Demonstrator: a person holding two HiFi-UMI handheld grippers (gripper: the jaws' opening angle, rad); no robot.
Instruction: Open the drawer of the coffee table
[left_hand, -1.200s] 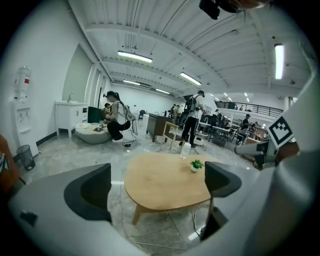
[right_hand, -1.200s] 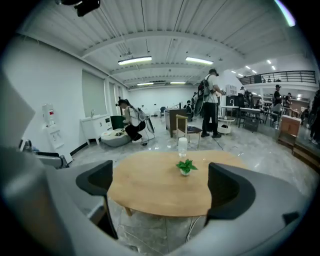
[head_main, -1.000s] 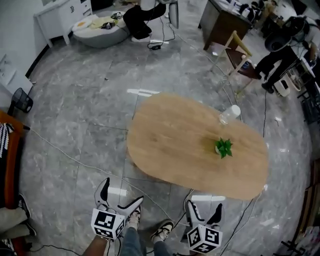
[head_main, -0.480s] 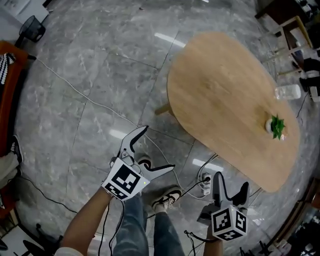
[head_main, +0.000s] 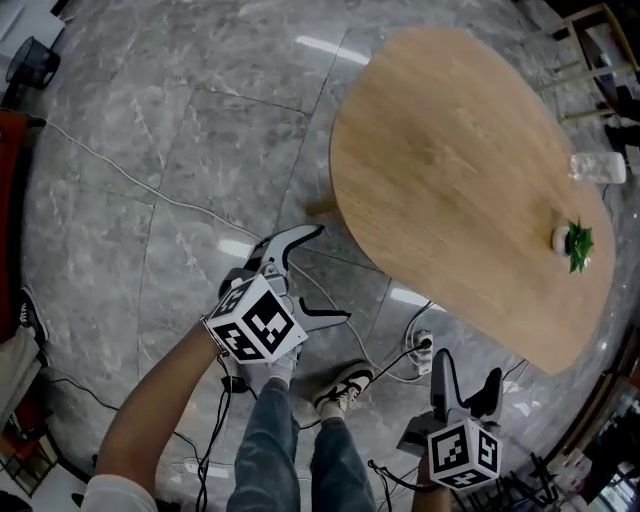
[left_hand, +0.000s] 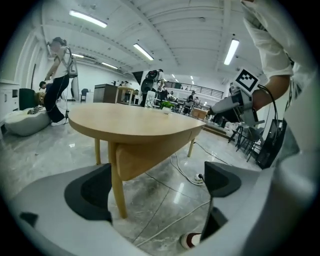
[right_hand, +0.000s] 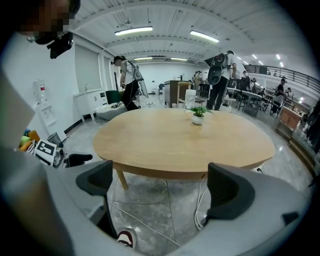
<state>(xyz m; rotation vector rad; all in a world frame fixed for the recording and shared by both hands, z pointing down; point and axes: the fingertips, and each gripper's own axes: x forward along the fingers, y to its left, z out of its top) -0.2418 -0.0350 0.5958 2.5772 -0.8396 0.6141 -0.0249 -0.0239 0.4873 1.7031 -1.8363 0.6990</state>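
Observation:
The coffee table (head_main: 450, 150) has an oval light-wood top on wooden legs. In the left gripper view a wooden drawer box (left_hand: 145, 157) hangs under the top (left_hand: 135, 117) beside a leg, and I see no handle on it. My left gripper (head_main: 325, 272) is open and empty, just off the table's near left edge and pointing at it. My right gripper (head_main: 465, 368) is open and empty too, low by the table's near end. The right gripper view looks across the tabletop (right_hand: 185, 137), with the drawer hidden beneath it. Neither gripper touches the table.
A small potted plant (head_main: 578, 243) and a clear bottle (head_main: 598, 167) stand on the table's far end. A power strip (head_main: 420, 352) and cables lie on the marble floor near my shoes (head_main: 340, 385). People stand in the background (right_hand: 127, 82).
My left gripper has lifted and moved right, closer to the table's edge. The head view has swung, so the table sits further up and right. The right gripper has hardly moved.

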